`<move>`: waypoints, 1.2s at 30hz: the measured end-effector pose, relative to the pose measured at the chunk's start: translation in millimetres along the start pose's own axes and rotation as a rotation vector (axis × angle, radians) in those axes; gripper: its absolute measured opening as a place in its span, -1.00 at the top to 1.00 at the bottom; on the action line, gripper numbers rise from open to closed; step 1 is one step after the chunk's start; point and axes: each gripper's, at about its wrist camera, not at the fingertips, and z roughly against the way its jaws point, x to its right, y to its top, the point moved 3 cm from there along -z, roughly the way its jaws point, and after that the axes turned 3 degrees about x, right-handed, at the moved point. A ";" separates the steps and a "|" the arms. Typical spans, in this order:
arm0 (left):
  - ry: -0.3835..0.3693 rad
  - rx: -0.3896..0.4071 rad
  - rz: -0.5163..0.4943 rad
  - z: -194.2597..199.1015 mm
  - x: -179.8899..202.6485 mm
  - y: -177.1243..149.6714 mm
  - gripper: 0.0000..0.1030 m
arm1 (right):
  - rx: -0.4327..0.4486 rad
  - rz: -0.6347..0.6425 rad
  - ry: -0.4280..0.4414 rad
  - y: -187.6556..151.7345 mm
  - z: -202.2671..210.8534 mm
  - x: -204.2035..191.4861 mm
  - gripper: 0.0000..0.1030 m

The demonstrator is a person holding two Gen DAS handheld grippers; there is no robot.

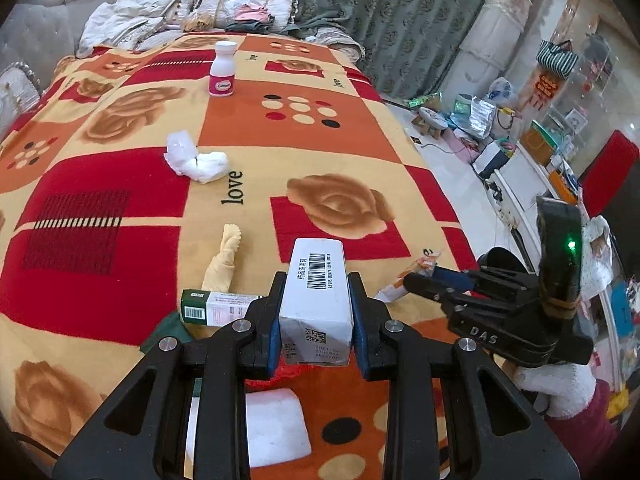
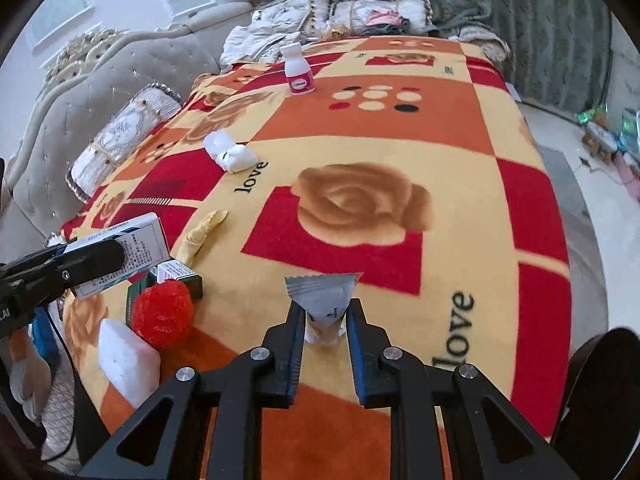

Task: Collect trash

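My left gripper [image 1: 316, 296] is shut on a white medicine box [image 1: 318, 280] with a barcode, held above the blanket; the box also shows in the right wrist view [image 2: 124, 248]. My right gripper [image 2: 323, 312] is shut on a grey-white snack wrapper [image 2: 322, 298]; it appears at the bed's right edge in the left wrist view [image 1: 416, 280]. On the blanket lie crumpled white tissue [image 1: 196, 158], a cream wrapper [image 1: 224, 260], a green and white box [image 1: 212, 312], a red mesh ball [image 2: 162, 312] and a white foam block [image 2: 126, 360].
A white and pink pill bottle [image 1: 223, 70] stands far back on the patterned blanket [image 1: 320, 148]. Pillows and clothes [image 1: 160, 16] pile at the far end. A grey tufted headboard [image 2: 120, 76] is left. The cluttered floor [image 1: 472, 140] lies right of the bed.
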 end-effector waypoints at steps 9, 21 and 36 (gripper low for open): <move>0.015 -0.001 0.010 6.5 -9.4 -4.9 0.50 | -0.059 -0.015 -0.030 -12.2 -21.6 6.5 0.35; -0.025 -0.020 0.001 -1.8 7.3 -11.0 0.49 | -0.104 0.075 -0.025 -41.8 -13.9 12.7 0.32; -0.051 -0.040 -0.055 -12.4 50.5 -14.5 0.49 | -0.071 0.086 0.015 -55.1 -5.0 7.8 0.34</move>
